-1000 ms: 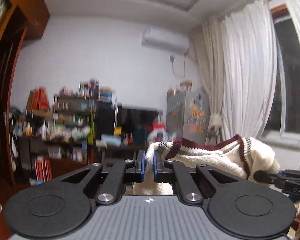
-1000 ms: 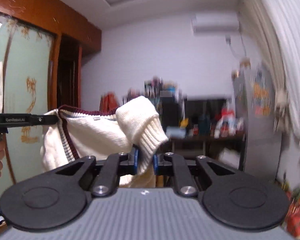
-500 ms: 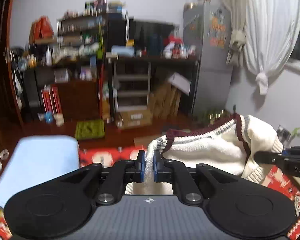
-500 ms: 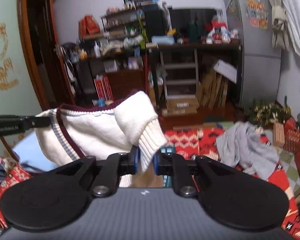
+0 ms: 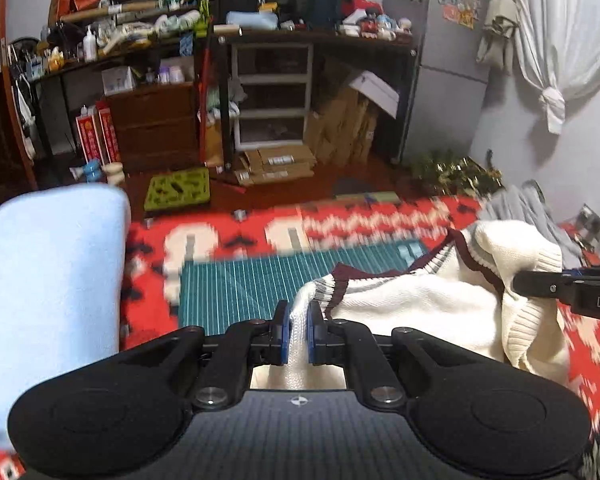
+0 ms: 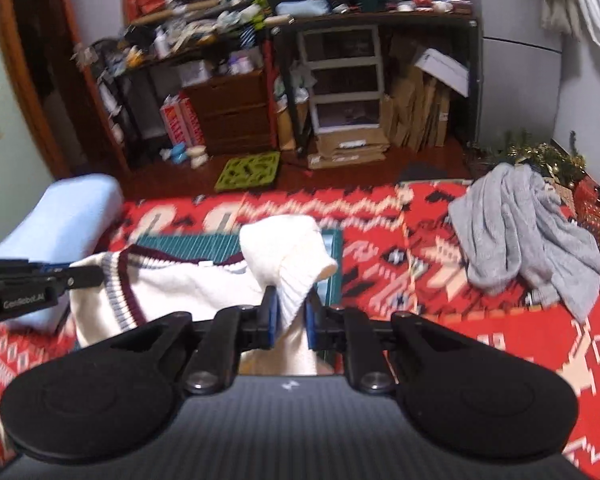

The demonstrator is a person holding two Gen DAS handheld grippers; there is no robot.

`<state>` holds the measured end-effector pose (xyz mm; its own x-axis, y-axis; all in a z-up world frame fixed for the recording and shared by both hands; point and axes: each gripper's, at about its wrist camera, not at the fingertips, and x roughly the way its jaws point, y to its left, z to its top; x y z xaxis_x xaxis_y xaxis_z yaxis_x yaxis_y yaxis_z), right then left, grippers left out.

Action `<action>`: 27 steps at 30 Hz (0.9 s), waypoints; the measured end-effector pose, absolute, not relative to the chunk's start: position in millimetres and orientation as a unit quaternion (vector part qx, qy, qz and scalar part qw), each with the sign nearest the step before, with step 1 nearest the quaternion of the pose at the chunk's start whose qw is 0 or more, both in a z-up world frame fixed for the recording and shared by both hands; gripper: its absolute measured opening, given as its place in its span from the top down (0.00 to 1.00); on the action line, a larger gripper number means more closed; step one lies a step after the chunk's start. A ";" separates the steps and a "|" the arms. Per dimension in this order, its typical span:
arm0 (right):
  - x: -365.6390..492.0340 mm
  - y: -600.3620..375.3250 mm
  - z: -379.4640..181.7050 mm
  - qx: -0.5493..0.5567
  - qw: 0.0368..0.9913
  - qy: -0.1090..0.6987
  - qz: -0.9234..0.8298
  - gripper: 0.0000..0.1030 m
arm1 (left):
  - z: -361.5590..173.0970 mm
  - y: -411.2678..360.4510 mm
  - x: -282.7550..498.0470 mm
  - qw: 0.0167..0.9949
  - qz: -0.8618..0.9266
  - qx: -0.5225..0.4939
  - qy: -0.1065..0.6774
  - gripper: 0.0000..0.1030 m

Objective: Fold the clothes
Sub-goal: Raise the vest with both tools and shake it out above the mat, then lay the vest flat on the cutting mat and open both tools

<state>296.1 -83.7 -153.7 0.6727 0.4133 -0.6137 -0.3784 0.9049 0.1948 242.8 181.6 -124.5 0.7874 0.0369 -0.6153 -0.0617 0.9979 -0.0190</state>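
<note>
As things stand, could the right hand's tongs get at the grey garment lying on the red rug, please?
Probably not yet: the right tongs are shut on the cream sweater, so they would have to let go first. Otherwise the grey garment lies uncovered on the red rug, with nothing in between.

The cream knitted sweater [image 5: 416,304] with a maroon and grey striped V-neck hangs stretched and bunched above the green mat [image 5: 252,280], its cuff [image 6: 300,256] folded over.

Left gripper [image 5: 298,322], right gripper [image 6: 288,314]: jaws clamped, tilted downward, side by side.
</note>
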 end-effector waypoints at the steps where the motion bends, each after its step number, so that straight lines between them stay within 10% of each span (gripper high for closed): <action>1: 302.1 -82.1 -144.8 0.028 0.918 0.334 0.213 0.86 | -116.7 181.4 253.3 0.949 0.029 -0.012 0.314 0.92; 11: 399.6 -68.5 -98.9 0.087 0.932 0.303 0.178 0.86 | -85.7 195.5 345.7 0.954 0.059 -0.031 0.293 0.90; 18: 414.7 -63.0 -139.0 0.079 0.937 0.314 0.135 0.47 | -113.2 198.4 341.9 0.939 0.066 -0.051 0.335 0.52; 27: 321.6 -81.7 -133.8 0.032 0.923 0.336 0.186 0.42 | -133.0 183.0 242.5 0.924 0.014 -0.080 0.374 0.41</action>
